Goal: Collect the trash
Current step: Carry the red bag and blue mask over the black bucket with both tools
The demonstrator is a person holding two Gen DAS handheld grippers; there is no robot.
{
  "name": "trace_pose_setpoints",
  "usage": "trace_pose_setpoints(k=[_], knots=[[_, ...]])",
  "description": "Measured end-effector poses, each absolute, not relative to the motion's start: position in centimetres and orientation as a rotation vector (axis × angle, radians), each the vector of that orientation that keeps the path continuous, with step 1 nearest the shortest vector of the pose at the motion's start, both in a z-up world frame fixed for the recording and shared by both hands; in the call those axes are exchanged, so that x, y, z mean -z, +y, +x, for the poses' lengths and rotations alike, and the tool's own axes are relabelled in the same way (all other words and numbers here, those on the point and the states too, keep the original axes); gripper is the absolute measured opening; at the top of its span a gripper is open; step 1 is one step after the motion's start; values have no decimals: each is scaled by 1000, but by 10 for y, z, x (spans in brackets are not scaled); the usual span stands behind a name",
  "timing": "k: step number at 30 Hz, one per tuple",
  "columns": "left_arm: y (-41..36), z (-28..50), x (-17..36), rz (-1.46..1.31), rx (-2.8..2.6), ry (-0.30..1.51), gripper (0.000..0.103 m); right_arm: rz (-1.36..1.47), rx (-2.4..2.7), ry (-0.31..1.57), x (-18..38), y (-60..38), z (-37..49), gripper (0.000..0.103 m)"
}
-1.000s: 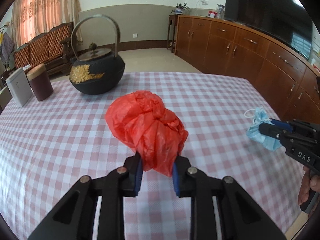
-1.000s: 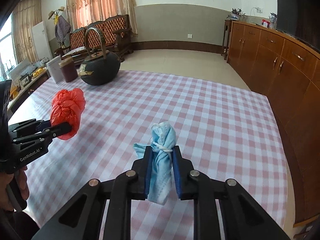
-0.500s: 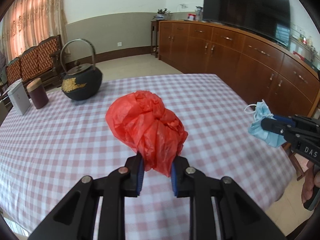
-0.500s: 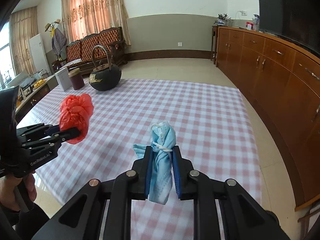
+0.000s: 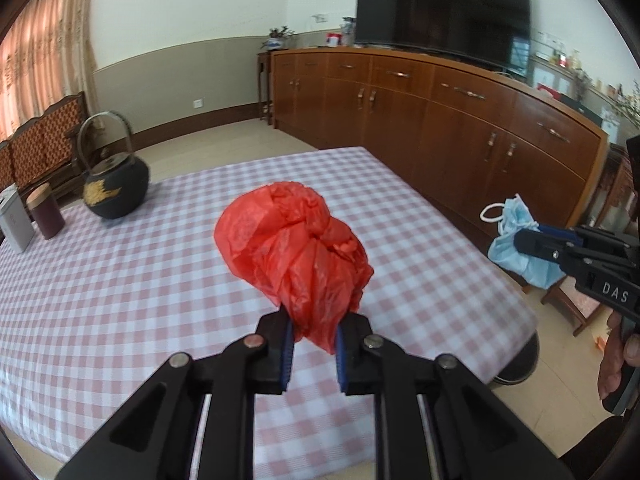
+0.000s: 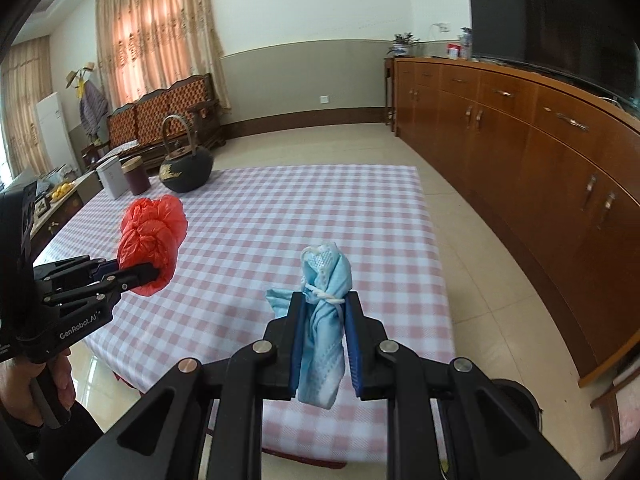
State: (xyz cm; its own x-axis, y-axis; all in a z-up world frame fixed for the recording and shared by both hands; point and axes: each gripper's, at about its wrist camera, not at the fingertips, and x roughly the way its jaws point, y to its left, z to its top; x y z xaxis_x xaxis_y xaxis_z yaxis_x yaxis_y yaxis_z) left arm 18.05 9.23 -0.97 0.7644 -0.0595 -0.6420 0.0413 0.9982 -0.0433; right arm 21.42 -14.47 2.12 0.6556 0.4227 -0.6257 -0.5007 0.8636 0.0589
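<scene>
A: What does the left hand-held gripper (image 5: 312, 346) have hold of?

B: A crumpled red plastic bag (image 5: 294, 246). The blue pads are closed onto its lower end, and the bulk of the bag balloons up above the fingers, lifted clear of the tabletop (image 5: 120, 280).

A: And the right hand-held gripper (image 6: 323, 350)?

B: Its fingers are pressed in on a bunched blue face mask (image 6: 325, 320), tied round with its own white ear loop. The mask stands upright between the pads, with its bottom edge hanging below them. It too is in the air, out past the near edge of the checked cloth.

A: Can each one be seen from the other camera?

B: Yes. In the right wrist view the left one comes in from the left side with the red bag (image 6: 154, 242) at its tip, above the tabletop's left part. In the left wrist view the right one shows at the right edge, with the mask (image 5: 520, 246) off the tabletop's right side, in front of the wooden sideboard (image 5: 460, 128).

A: What stands on the tabletop?

B: At the far left corner, a black iron kettle (image 5: 116, 188) with a gold motif, a dark red canister (image 5: 45, 216) beside it, and a white tin (image 5: 15, 224) next to that. All three are well apart from both grippers.
</scene>
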Motion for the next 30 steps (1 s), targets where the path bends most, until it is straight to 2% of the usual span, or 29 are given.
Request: trace_pose_setpoints(k=[16,30], knots=[[-18,168,15,41,263,704,17,-44,-363,656,-31,-250,173,20],[-128,167,33,116,473,743,17,31,-200,683,-11,-366,140,20]])
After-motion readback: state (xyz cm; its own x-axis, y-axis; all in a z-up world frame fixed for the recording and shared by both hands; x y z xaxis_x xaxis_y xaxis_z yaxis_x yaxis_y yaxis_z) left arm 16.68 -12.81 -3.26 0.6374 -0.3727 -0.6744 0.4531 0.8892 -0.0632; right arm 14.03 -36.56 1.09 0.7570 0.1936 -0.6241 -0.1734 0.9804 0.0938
